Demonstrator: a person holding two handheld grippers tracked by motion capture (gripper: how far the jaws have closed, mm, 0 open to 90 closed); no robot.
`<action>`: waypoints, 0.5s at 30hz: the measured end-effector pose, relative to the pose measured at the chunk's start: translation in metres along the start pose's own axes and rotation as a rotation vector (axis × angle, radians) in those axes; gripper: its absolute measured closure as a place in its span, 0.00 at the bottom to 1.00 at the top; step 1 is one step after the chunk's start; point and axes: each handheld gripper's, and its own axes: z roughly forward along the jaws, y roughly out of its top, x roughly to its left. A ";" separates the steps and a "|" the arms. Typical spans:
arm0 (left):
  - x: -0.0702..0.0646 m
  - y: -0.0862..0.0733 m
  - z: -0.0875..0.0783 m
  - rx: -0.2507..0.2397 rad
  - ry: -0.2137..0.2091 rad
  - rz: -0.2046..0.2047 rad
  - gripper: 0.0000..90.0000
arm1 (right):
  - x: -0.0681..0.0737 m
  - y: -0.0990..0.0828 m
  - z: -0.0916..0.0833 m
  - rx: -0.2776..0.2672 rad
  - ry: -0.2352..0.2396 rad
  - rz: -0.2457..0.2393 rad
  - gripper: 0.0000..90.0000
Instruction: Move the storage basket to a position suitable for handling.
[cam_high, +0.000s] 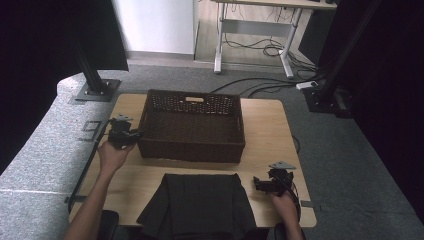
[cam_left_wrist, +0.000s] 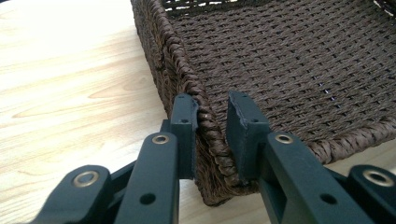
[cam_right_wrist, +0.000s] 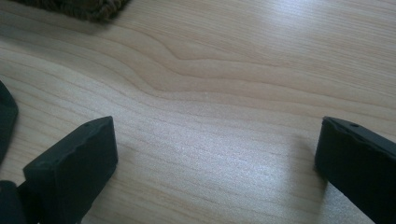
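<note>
A brown wicker basket (cam_high: 190, 150) stands in the middle of the wooden table (cam_high: 270, 130). My left gripper (cam_high: 131, 134) is at its front left corner. In the left gripper view the basket's rim (cam_left_wrist: 159, 42) runs between the jaws of the left gripper (cam_left_wrist: 212, 105), one jaw outside the wall and one inside, both pressed against the weave. A dark folded cloth (cam_high: 200, 200) lies at the table's front edge. My right gripper (cam_high: 257, 184) rests just right of the cloth. In its own view the right gripper (cam_right_wrist: 217, 140) stands wide open over bare wood.
The basket's inside is bare weave. A corner of the basket (cam_right_wrist: 88, 7) and the cloth's edge (cam_right_wrist: 5, 116) border the right gripper view. Black stand posts (cam_high: 92, 75) rise beyond the table's far corners, on grey carpet (cam_high: 350, 165).
</note>
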 end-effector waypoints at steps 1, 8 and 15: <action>-0.002 -0.001 -0.001 0.000 -0.001 0.004 0.82 | 0.000 0.000 0.000 0.000 0.000 0.000 0.00; -0.017 -0.008 -0.006 -0.003 -0.018 0.013 0.81 | 0.000 0.000 0.000 0.002 0.000 -0.003 0.00; -0.029 -0.012 -0.010 0.003 -0.022 0.022 0.81 | 0.000 0.000 0.000 0.002 0.002 -0.003 0.00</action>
